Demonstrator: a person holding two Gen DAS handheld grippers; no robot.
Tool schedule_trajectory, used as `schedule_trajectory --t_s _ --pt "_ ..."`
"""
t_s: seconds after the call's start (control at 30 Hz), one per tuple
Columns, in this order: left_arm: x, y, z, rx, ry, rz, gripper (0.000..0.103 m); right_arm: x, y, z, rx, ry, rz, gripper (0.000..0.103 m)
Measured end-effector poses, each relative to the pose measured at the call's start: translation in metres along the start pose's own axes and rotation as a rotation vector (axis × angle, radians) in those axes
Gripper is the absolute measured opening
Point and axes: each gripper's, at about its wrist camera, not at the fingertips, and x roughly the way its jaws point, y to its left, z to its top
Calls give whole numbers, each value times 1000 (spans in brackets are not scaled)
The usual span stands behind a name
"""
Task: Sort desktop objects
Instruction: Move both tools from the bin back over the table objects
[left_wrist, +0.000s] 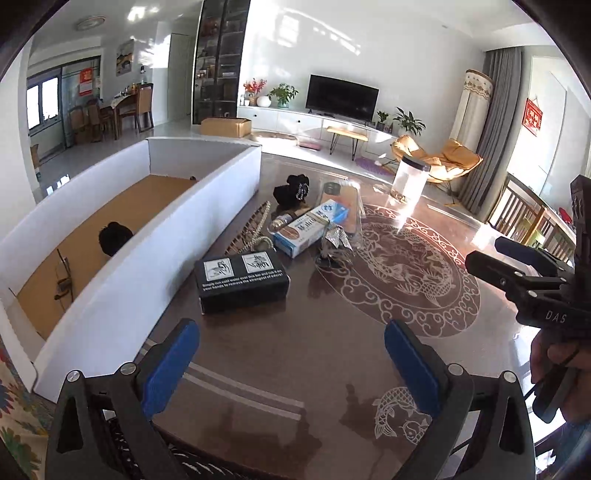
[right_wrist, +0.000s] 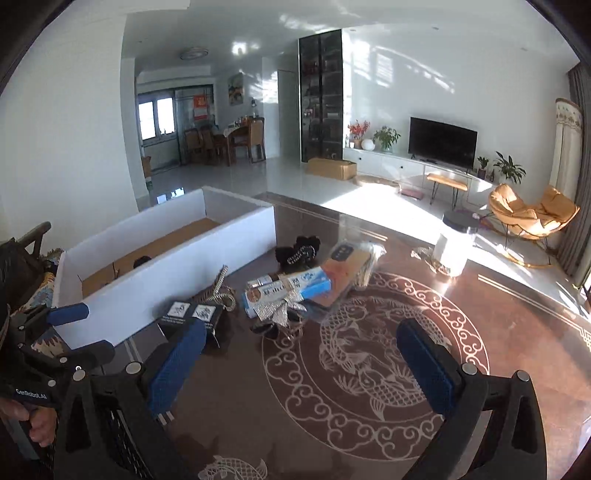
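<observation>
Both grippers are held above the near part of the patterned table (left_wrist: 424, 332), and neither has hold of anything. The left gripper (left_wrist: 291, 363) is seen with its blue pads spread wide, only bare table between them. The right gripper (right_wrist: 308, 360) is likewise fully spread and empty.

A loose heap of objects is found on the table just beside the long white box (left_wrist: 147, 258), which stands along the left edge. Nearest the left gripper lies the black carton (left_wrist: 242, 282), flat on its broad face and clear of the box wall. Its long axis is set roughly parallel to that wall, printed face up. It is judged stiff, light and square-edged; a hold across its short width, pads on the two long sides, is indicated.

Behind it lies the blue-and-white carton (left_wrist: 308, 230), its long axis running diagonally away to the right, one end resting on a phone case in clear wrapping (left_wrist: 341, 201). It is judged light and rigid, though the wrapping beneath is likely slippery.

A crumpled silver item (left_wrist: 334, 242) and a braided cord (left_wrist: 255, 230) are noted against the cartons; both are judged soft and liable to snag. A black fuzzy item (left_wrist: 291, 190) lies further back. A clear lidded jar (left_wrist: 410, 179) stands upright, well apart, and is judged breakable.

Dark items already lie inside the box.
</observation>
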Motion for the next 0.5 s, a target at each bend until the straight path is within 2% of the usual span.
schedule_trajectory --t_s 0.1,0.2,0.3,0.4,0.5 --pt "23 -30 -22 74 73 0 102 23 -32 -52 40 157 -55 103" --pt "41 -48 -38 141 123 13 102 34 -55 -94 88 260 -57 103" --pt "49 -52 -41 167 162 27 102 48 -61 -114 131 297 -62 103" --pt "52 -43 -40 130 176 23 102 60 -59 -120 147 311 -74 103" --pt "68 -33 -42 70 231 31 102 70 -55 -119 130 325 -90 103"
